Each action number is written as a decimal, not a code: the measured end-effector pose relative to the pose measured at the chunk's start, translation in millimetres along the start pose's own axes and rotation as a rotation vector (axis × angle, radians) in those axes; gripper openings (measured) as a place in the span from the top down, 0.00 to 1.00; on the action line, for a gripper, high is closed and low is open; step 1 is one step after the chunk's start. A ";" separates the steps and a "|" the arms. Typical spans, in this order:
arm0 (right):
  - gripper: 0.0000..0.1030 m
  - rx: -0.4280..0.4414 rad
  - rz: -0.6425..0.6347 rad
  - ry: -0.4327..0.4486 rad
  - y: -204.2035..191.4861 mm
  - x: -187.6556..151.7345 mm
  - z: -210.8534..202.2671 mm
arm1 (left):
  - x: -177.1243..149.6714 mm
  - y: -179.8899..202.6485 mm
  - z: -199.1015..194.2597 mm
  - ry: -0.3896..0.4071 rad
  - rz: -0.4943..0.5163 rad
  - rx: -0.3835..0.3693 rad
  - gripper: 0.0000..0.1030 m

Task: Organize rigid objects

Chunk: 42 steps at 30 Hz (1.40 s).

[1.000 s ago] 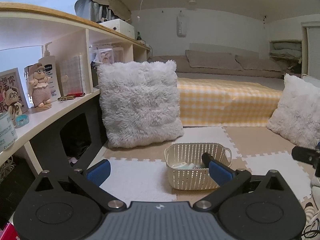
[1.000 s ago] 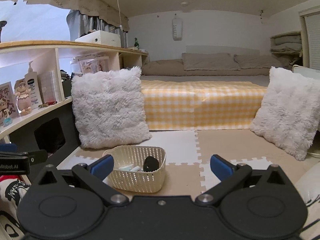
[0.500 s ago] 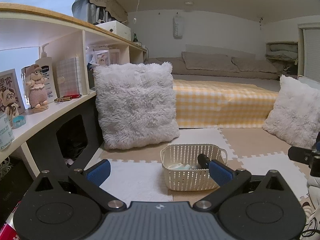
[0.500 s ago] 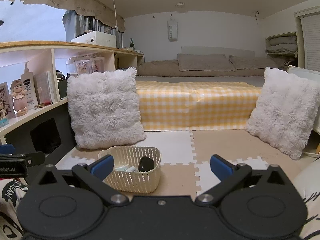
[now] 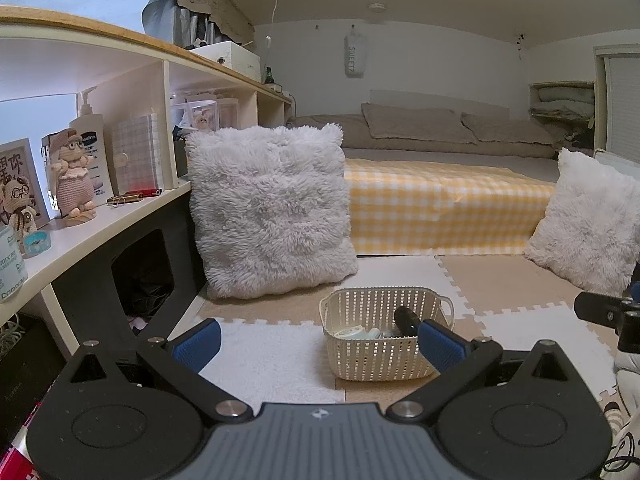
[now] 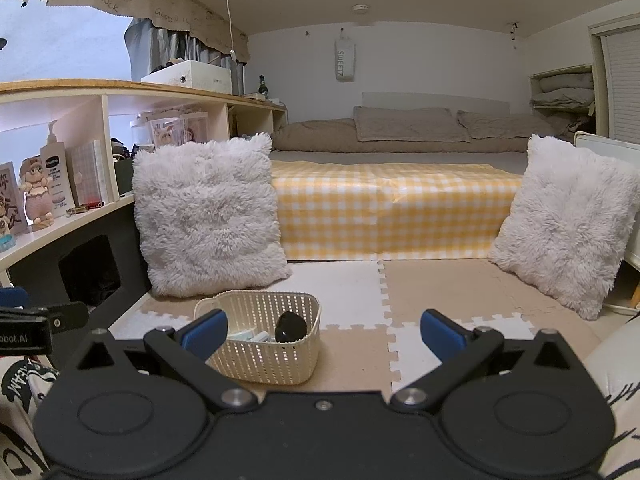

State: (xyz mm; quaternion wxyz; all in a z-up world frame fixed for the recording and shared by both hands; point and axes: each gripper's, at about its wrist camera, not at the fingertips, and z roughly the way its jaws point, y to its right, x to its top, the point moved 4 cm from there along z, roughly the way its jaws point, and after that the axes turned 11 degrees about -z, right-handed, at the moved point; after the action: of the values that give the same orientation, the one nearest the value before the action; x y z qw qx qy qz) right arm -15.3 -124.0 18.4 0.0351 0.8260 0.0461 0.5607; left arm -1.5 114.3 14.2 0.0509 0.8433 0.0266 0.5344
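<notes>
Left gripper (image 5: 318, 344) is sitting wide open, holding nothing; its right pad (image 5: 440, 345) is hiding part of the basket (image 5: 376, 354). One basket is sitting on the mat (image 5: 272, 356); a dark object (image 6: 291, 327) is sticking out, other contents hard to make out. Two pillows (image 6: 208, 214) are leaning upright. Right gripper (image 6: 324, 334) is also spread, empty.

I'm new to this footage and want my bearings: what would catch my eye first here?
Probably the big fluffy white cushion propped against the shelf unit on the left, with the yellow gingham bed behind it. Next, the cream basket on the foam floor mat, holding a black object and small containers. Both grippers, left and right, are open and empty.
</notes>
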 end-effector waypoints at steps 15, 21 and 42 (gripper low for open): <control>0.00 -0.001 -0.001 -0.002 0.8 -0.7 0.3 | 0.0 0.3 -0.2 -0.001 0.001 -0.001 0.00; 0.00 0.001 -0.001 -0.001 1.0 -0.7 0.5 | 0.0 0.6 -0.2 -0.001 0.001 -0.001 0.00; 0.00 0.003 -0.009 -0.010 3.4 -6.6 1.8 | -3.4 3.3 -0.9 -0.007 0.002 -0.009 0.00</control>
State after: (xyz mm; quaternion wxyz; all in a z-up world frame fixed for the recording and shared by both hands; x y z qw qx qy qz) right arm -15.9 -128.2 12.1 0.0364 0.8286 0.0504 0.5564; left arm -3.8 110.7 11.9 0.0541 0.8449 0.0234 0.5317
